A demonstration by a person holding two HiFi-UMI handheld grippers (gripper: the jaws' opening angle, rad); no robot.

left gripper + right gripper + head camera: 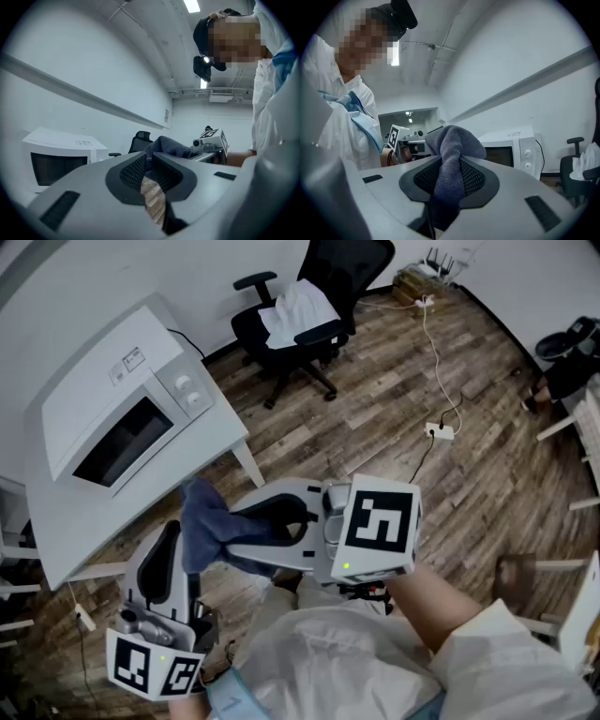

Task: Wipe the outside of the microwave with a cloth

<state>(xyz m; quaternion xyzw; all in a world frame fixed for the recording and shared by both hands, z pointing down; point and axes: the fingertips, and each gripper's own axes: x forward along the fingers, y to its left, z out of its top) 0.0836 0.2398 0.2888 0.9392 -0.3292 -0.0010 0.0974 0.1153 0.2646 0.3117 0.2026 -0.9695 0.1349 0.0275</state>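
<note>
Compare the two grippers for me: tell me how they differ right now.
The right gripper is clamped on the blue-grey cloth; the left gripper has its jaws nearly together, only floor showing between the pads. In the head view the right gripper points leftward across the picture, while the left gripper points up it. Both are grey with dark ribbed pads and a marker cube.

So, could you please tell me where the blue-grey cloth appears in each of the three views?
Head view: the cloth is left of centre, in the lower half.
Left gripper view: it is at centre, just beyond the jaw tips.
Right gripper view: it is at low centre, pinched between the jaws.
Shared landmark: the white microwave, upper left in the head view, left in the left gripper view, right in the right gripper view.
</note>
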